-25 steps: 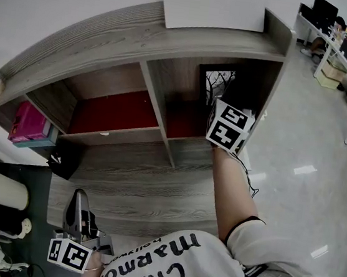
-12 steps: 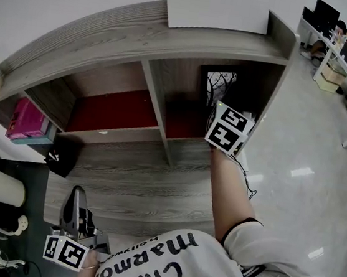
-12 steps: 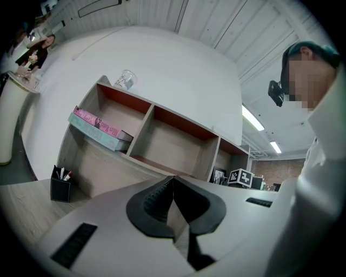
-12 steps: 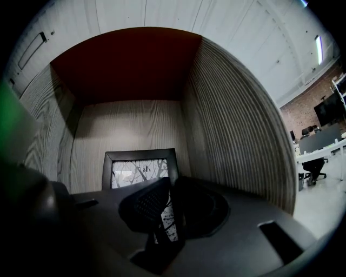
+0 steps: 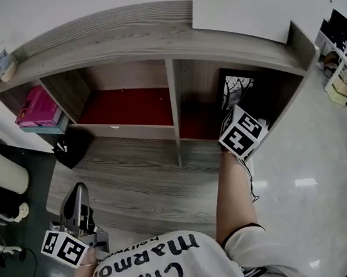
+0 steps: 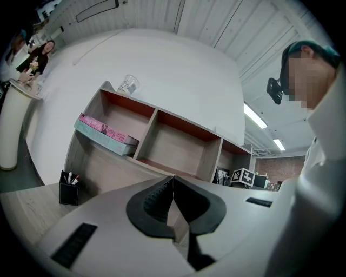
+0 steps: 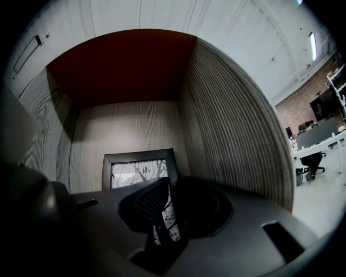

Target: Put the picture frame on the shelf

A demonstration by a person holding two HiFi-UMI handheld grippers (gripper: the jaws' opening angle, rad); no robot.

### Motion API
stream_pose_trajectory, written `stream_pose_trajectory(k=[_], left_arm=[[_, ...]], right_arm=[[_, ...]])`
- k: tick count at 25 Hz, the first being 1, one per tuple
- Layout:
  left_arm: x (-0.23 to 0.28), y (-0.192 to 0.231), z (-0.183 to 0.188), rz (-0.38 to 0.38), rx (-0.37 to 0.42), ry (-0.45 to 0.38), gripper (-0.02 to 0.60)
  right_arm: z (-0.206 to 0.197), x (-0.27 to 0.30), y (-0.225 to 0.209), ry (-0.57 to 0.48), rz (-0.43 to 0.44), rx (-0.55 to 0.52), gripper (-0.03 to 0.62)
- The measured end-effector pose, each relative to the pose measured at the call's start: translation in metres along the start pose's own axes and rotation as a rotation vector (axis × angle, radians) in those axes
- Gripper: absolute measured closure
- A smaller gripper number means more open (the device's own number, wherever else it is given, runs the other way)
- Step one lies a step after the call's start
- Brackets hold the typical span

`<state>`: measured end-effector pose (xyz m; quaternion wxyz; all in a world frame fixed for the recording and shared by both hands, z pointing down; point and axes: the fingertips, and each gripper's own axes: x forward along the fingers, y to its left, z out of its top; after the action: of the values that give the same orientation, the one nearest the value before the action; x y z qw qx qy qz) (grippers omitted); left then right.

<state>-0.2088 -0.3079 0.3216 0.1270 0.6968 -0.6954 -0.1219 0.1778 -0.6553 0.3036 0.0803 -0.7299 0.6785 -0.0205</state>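
Observation:
The black picture frame (image 5: 236, 91) with a tree picture stands upright at the back of the shelf's right compartment (image 5: 296, 87). In the right gripper view the frame (image 7: 138, 170) faces me, a little beyond my jaws and apart from them. My right gripper (image 5: 235, 115) reaches into that compartment in front of the frame; its jaws (image 7: 167, 186) meet at the tips with nothing between them. My left gripper (image 5: 79, 191) hangs low at the desk's near left, shut and empty (image 6: 173, 181). The left gripper view shows the frame (image 6: 221, 176) far off.
A pink book (image 5: 39, 111) lies on a teal one in the left compartment. A black pen holder (image 5: 69, 147) stands on the wooden desk (image 5: 143, 181). A white board (image 5: 240, 8) and a glass (image 6: 127, 84) rest on the shelf's top.
The head camera has swung, so the shelf sits further right in view. My right gripper stays in front of the frame. The left gripper has barely moved.

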Motion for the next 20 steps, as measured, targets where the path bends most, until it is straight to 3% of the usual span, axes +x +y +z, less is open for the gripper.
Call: stream_pose_trajectory(k=[14,20], left_arm=[[-0.013,0.015,0.010,0.012,-0.007,-0.027,0.565],[-0.014,0.015,0.017,-0.027,-0.003,-0.036,0.565]], right_arm=[[0.010,-0.007,-0.005,-0.037,-0.031,-0.012,0.502],[0.006,-0.020,-0.004,-0.043,-0.047,-0.017,0.502]])
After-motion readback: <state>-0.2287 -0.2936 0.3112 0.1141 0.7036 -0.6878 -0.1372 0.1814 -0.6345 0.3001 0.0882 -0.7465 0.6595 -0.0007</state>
